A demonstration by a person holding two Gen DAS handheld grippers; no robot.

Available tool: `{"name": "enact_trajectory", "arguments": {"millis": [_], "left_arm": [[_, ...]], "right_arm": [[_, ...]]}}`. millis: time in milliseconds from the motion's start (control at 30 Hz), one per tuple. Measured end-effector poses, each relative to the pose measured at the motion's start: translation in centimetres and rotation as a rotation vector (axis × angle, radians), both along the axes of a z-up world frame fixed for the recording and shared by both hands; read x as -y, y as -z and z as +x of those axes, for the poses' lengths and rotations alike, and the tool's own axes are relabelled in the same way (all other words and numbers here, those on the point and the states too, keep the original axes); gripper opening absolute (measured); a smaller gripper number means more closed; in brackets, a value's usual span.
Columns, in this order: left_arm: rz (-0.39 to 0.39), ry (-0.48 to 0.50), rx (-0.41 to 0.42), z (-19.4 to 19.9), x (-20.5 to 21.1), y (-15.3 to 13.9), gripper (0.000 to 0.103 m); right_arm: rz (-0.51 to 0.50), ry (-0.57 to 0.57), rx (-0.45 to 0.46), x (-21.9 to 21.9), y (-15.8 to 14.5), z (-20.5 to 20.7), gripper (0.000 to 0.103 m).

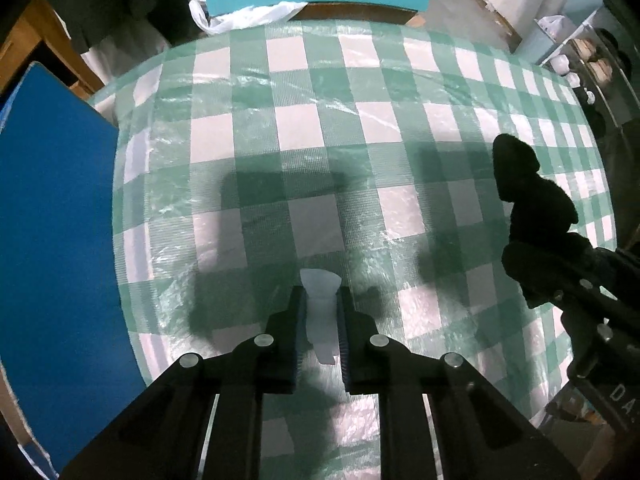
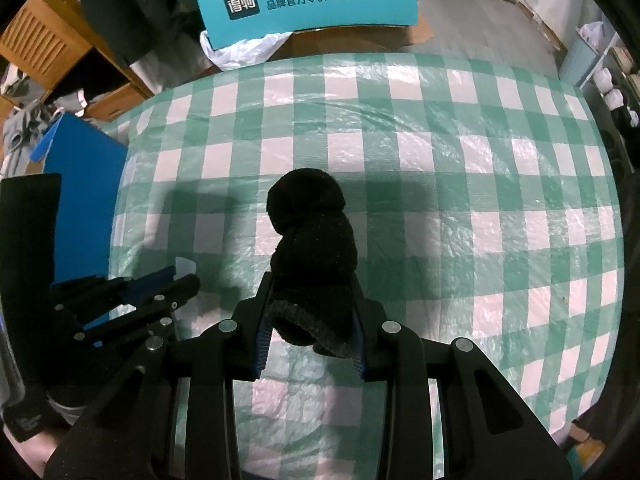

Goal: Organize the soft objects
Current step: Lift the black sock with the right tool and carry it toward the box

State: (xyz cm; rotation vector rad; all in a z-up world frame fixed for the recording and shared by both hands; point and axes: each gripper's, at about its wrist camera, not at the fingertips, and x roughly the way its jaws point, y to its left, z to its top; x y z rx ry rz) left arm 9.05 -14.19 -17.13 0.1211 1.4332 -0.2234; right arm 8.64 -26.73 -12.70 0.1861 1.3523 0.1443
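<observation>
Already, both tools carried something above the green-and-white checked plastic tablecloth [image 2: 440,168]. The right gripper [image 2: 311,322] was clamped on a rolled black fleecy sock [image 2: 312,236], its pads pressing the ribbed cuff end; the bundle's long axis ran straight out along the fingers, rounded end pointing away from the camera toward the teal printed cardboard box [image 2: 308,0]. The left gripper [image 1: 321,320] had its jaws drawn together on a small translucent white plastic piece [image 1: 320,304], flared end forward beyond the fingertips, narrow end back between the pads.

The likeliest trouble was slippage. The sock was held only at its cuff, so its free bulk could probably sag or unroll if the hand swung quickly. The white piece looked thin and smooth, gripped over a short length, and might twist or drop out. The two tools also hung near each other, so a careless crossing could knock the sock.
</observation>
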Motion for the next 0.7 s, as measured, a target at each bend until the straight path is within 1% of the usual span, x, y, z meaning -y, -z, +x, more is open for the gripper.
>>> {"name": "enact_trajectory", "arguments": {"millis": [200, 333, 500, 700], "left_arm": [[0.002, 0.028, 0.039, 0.0, -0.2, -2.1, 0.014], [0.006, 0.044, 0.082, -1.0, -0.4, -4.1, 0.014], [0.033, 0.072, 0.147, -2.2, -0.2, -6.3, 0.014], [0.064, 0.103, 0.214, -3.2, -1.2, -8.2, 0.014]], "right_arm": [[-0.01, -0.022, 0.012, -0.8, -1.4, -0.7, 0.031], [-0.023, -0.031, 0.029, -1.0, -2.8, -1.2, 0.031], [-0.036, -0.049, 0.051, -1.4, -4.5, -1.9, 0.031], [-0.045, -0.073, 0.085, -2.0, -6.6, -2.8, 0.031]]}}
